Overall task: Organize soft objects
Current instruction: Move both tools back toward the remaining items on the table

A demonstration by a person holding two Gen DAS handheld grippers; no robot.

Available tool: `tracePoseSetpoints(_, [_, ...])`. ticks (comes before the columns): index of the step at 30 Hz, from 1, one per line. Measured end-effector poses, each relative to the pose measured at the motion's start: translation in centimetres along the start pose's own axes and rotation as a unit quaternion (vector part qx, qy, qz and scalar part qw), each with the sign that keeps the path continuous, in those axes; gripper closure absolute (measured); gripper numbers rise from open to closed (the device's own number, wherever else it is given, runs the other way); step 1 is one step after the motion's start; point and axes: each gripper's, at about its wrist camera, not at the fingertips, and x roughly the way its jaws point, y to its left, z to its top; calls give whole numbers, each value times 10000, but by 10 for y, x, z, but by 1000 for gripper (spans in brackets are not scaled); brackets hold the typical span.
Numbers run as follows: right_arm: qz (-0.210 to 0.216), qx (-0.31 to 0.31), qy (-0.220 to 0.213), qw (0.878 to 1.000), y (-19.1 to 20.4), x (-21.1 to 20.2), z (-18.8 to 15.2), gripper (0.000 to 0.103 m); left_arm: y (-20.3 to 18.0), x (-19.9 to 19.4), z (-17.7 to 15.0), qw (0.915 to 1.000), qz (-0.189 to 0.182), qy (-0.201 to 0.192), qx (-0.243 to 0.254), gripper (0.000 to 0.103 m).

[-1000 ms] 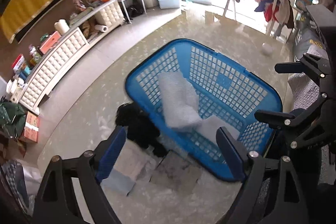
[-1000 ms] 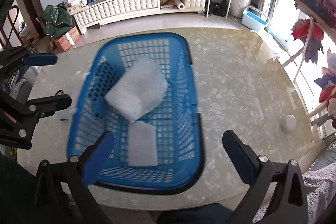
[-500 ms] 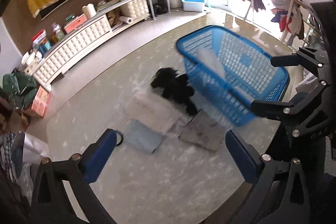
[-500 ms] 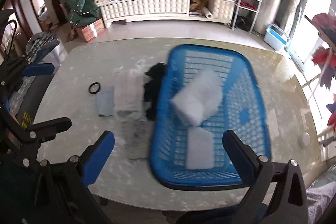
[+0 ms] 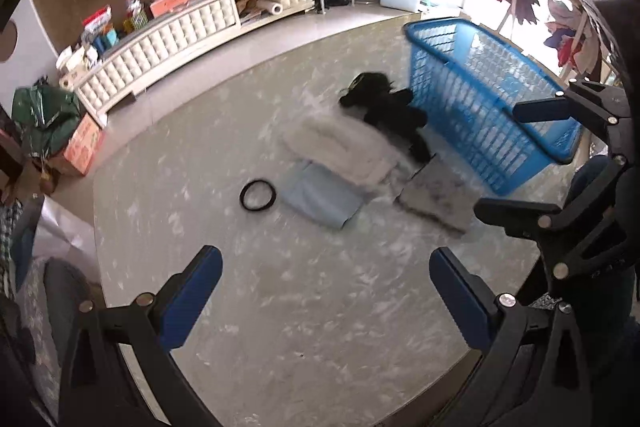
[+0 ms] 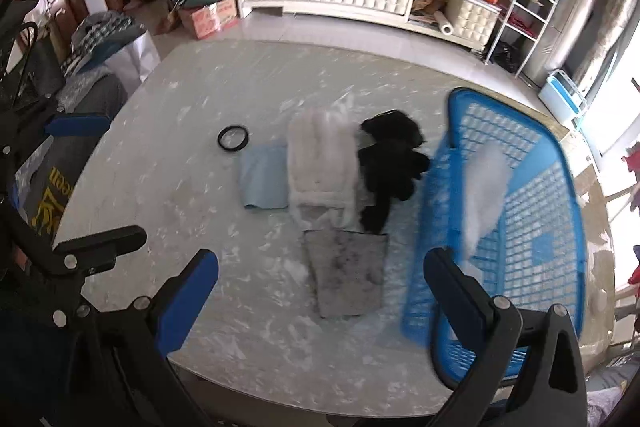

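So far only a white fluffy piece (image 6: 482,187) lies in the blue plastic lattice basket (image 6: 532,211) right of both wide, empty tools (image 5: 324,291) (image 6: 320,291), while ahead of them on the table (image 6: 168,163) a white furry cloth (image 6: 322,171), black plush item (image 6: 390,163), pale blue folded cloth (image 6: 262,175) and grey cloth (image 6: 346,275) remain unsorted.

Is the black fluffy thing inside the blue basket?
No, the black fluffy thing lies on the table, just outside the blue basket.

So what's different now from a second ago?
Both views swung off the blue plastic basket toward the loose pile beside it: white fluffy cloth, black furry item, grey cloth. Left gripper and right gripper gape empty. The white padding stayed in the basket.
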Motion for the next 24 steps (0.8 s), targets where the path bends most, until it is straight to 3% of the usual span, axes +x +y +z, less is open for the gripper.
tracePoseSetpoints(11, [94,-172,432,9989,30,57,2,0,47,38,-25,9986,-312,101,-425,0])
tracePoseSetpoints(22, [-49,47,962,9953,23,109,-3,1,53,88,-31,9954,-575,395,-657,0])
tracePoseSetpoints(24, [-77,118,1030,9946,20,117,-3,5,55,95,-31,9947,-625,432,-696,0])
